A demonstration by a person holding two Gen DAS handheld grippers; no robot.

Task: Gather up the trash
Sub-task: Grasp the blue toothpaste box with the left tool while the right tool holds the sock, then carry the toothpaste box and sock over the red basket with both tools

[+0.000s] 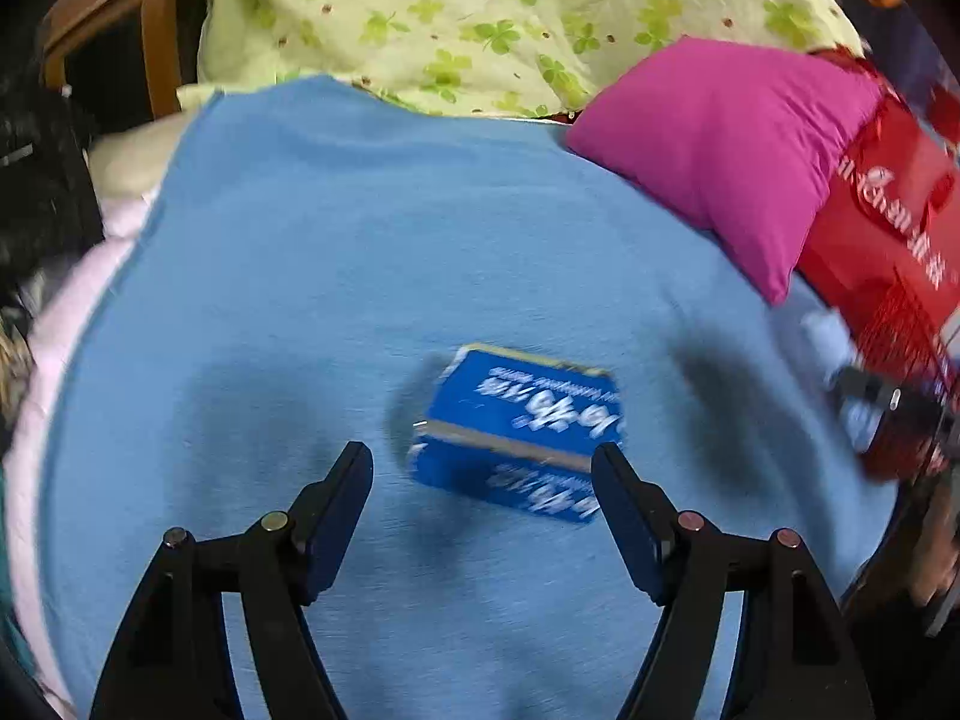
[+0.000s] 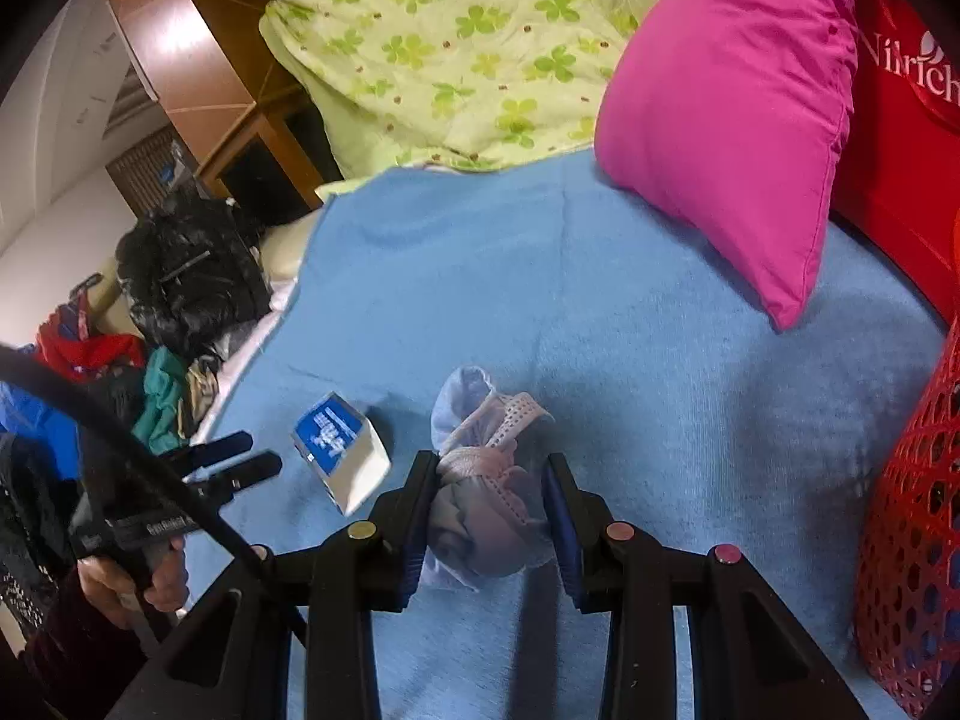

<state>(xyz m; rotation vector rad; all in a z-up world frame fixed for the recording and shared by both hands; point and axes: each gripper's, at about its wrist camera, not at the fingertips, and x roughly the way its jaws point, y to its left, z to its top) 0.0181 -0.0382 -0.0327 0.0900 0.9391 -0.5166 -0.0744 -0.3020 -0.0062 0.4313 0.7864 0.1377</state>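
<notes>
**A:** What trash is there, and where is it?

**B:** Two pieces, both on the blue blanket (image 2: 630,324) covering the bed. The first is a crumpled pale-blue face mask (image 2: 489,498) with white ear loops. The right claw (image 2: 489,510) is pinched closed on it, the wad bulging between the two black pads. The second is a small blue carton (image 1: 516,432) with white lettering, lying on its side just left of the mask.

**A:** And the other claw?

**B:** The left claw (image 1: 483,480) has its jaws spread wide with nothing in them. It hangs just above and short of the carton, whose near corner sits beside the right-hand finger; I can't tell if it touches.

**A:** Where does the trash go?

**B:** Probably the red mesh basket (image 2: 912,540), standing at the bed's edge to the right of the mask. A pink pillow (image 2: 732,114) lies beyond the mask, and a green clover-print quilt (image 2: 456,42) is farther back.

**A:** How should it be done well?

**B:** I'd say keep the mask pinched firmly, since the loops dangle and could snag the mesh. For the carton, centre the open jaws over its narrower faces before closing, as it lies askew.
</notes>
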